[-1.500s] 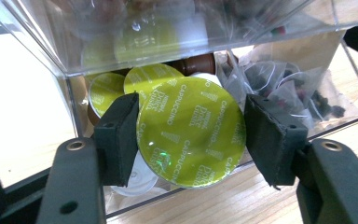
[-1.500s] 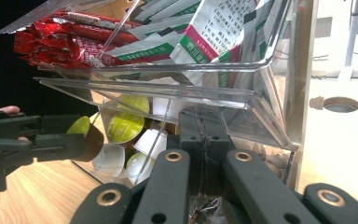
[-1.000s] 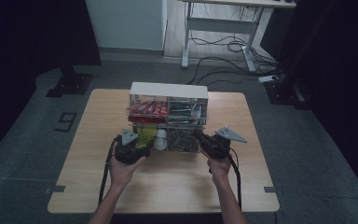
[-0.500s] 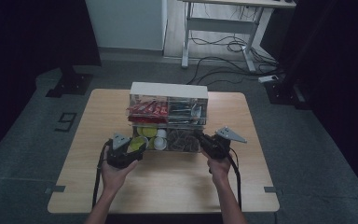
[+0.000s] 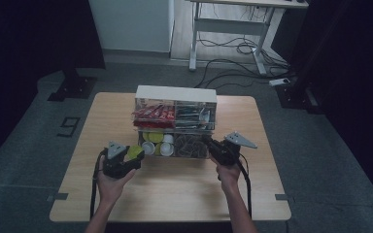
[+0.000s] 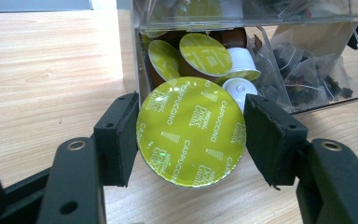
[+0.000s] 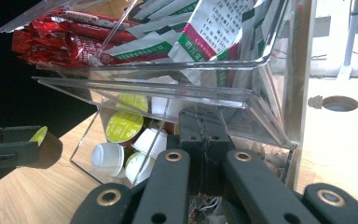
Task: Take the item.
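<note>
We find the left gripper (image 6: 191, 135) clamped on a green-lidded coffee capsule (image 6: 191, 131), held above the table (image 5: 77, 160) just left of the clear organizer (image 5: 176, 121). The open lower drawer (image 6: 307, 70) holds more capsules (image 6: 205, 53). The right gripper (image 5: 212, 145) has its jaws fully closed at the drawer's front edge.

Right gripper (image 7: 200, 140): jaws shut flat together, tips at front wall of clear organizer (image 7: 168, 95), lower tier.
Above jaws: upper tier w/ white-green sachets (image 7: 205, 32); red packets (image 7: 60, 35) up-left.
Left of jaws: lower bin w/ coffee capsules (image 7: 123, 126), green & white lids.
Far left: left gripper (image 7: 14, 147) closed on dark capsule (image 7: 46, 144), green lid, over table (image 7: 32, 196).
</note>
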The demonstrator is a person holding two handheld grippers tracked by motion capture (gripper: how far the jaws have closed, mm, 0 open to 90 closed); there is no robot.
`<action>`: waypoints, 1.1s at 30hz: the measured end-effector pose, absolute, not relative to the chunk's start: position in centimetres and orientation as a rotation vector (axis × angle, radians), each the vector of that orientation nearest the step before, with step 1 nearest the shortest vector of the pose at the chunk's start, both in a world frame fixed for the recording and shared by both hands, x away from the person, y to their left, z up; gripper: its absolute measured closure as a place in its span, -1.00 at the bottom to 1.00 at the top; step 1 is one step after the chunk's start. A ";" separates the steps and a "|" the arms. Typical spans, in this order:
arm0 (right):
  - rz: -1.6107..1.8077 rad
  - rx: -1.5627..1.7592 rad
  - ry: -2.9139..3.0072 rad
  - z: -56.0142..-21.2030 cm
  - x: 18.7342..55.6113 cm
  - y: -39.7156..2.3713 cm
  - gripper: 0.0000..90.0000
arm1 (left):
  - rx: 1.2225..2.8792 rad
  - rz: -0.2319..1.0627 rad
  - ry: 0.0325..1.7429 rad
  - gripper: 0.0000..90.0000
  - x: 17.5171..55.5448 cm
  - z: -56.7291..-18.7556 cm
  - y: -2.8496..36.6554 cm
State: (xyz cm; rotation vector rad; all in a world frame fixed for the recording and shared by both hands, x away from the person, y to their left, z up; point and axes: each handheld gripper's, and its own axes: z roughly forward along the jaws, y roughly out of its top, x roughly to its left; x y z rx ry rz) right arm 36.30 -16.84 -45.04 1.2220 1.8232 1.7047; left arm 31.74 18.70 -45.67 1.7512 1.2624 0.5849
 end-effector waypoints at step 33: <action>1.699 1.226 1.826 -45.2 36.4 -16.9 0.98 | 1.704 0.579 1.392 -0.15 30.4 -48.8 23.1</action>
